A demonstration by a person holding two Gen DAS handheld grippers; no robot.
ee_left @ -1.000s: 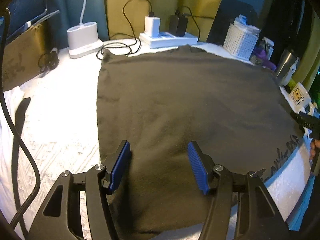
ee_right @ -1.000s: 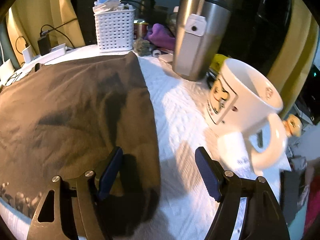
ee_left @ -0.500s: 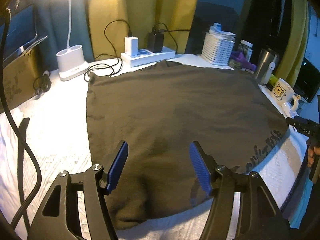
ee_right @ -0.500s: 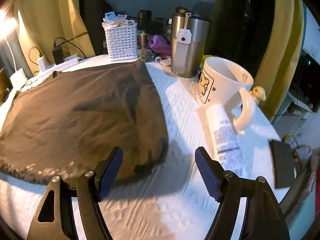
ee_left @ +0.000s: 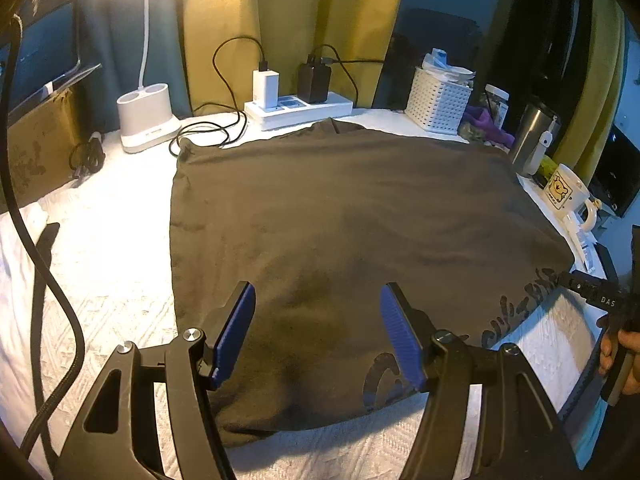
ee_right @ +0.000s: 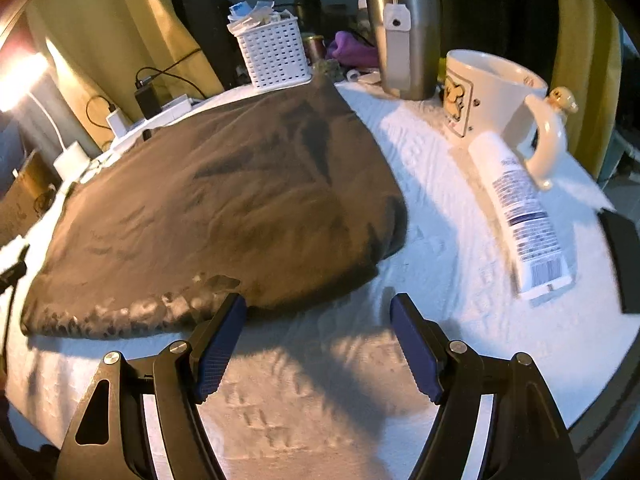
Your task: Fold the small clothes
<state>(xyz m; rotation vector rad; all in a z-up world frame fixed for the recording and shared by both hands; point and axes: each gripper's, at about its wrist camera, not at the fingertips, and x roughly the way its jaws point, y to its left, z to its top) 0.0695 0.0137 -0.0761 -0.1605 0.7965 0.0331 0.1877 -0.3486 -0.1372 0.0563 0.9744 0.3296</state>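
While the dark grey-brown folded cloth garment (ee_left: 340, 232) lies flat on the white textured table cover (ee_left: 100, 280), both grippers hang over its near edge w/ nothing held. Left gripper (ee_left: 316, 332), black frame w/ blue ribbed pads, is spread apart above the garment's near part; jaws have just been opening a bit more, the garment lies under the gap, pads not pressing on it. Right gripper (ee_right: 316, 344), same build, is spread wide & released, just off the garment's near right corner, above bare cover; its left pad sits close to the hem w/ dark printed lettering (ee_right: 132, 312).

Rel. to the garment: white power strip w/ chargers (ee_left: 298, 110) just behind its far edge; white lamp base (ee_left: 146, 118) beyond the far left corner; white perforated plastic basket (ee_left: 438, 106) beyond the far right corner; steel tumbler (ee_right: 406, 36) & cream ceramic mug w/ cartoon print (ee_right: 492, 96) to its right; white squeeze tube (ee_right: 520, 212) lying flat right of it, near the mug. A hand (ee_left: 620, 356) shows at the garment's right, on the other gripper's handle.
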